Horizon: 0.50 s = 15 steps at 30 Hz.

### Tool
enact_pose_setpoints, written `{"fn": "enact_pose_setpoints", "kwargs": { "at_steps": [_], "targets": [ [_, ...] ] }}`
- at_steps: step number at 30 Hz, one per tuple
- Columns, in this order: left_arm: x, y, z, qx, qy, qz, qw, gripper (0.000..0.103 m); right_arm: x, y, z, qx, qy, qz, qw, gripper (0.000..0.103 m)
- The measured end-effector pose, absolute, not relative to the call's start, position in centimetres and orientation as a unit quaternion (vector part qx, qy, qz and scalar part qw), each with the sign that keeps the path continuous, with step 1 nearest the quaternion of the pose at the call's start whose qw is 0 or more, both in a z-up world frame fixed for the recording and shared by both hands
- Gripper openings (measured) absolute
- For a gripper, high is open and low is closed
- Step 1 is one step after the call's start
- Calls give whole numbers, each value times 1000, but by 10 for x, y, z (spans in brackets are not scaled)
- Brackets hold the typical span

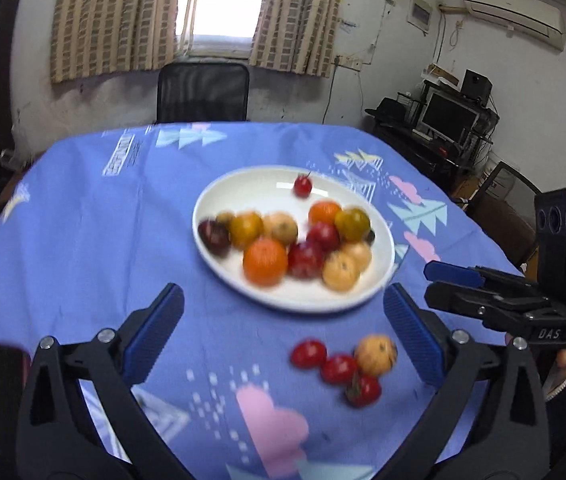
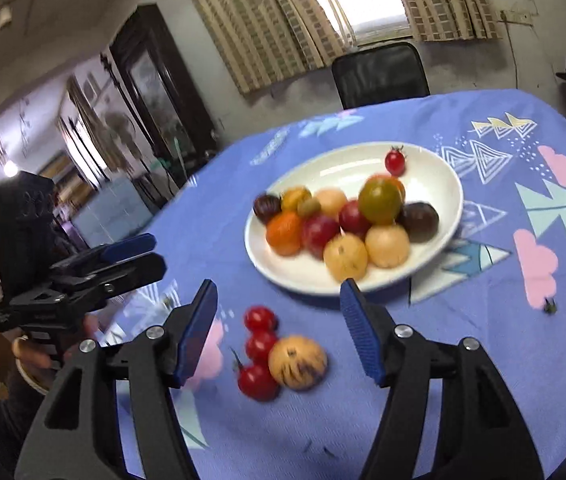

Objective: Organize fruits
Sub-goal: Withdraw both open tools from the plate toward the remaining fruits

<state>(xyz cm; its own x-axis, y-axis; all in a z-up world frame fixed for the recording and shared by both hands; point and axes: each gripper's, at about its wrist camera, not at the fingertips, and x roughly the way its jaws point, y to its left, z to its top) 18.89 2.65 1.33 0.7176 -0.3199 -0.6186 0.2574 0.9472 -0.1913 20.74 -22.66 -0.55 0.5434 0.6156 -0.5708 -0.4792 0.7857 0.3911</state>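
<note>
Lying just before the white plate (image 2: pixel 453 216), soft cherry tomatoes (image 2: pixel 259 346) need gentle sideways pinching; both the right gripper (image 2: pixel 279 312) and the left gripper (image 1: pixel 283 320) are spread apart, empty.

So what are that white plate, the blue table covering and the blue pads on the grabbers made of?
The white plate looks like glazed ceramic: it is glossy and reflects the window. The printed tablecloth seems to be thin woven fabric, matte with soft creases. The blue pads on the right hand-held gripper look like ribbed rubber or soft plastic, set on matte black plastic arms.
</note>
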Motion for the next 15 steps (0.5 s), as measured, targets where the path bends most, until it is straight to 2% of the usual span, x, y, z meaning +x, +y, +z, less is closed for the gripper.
{"fn": "enact_pose_setpoints", "kwargs": {
  "at_steps": [6, 15],
  "targets": [
    [172, 38, -28, -80, 370, -135, 916, 101, 200, -209, -24, 60, 383, 288, 876, 65],
    [163, 38, -25, -56, 346, -100, 931, 101, 203, -198, -45, 25, 398, 265, 878, 65]
  ]
}}
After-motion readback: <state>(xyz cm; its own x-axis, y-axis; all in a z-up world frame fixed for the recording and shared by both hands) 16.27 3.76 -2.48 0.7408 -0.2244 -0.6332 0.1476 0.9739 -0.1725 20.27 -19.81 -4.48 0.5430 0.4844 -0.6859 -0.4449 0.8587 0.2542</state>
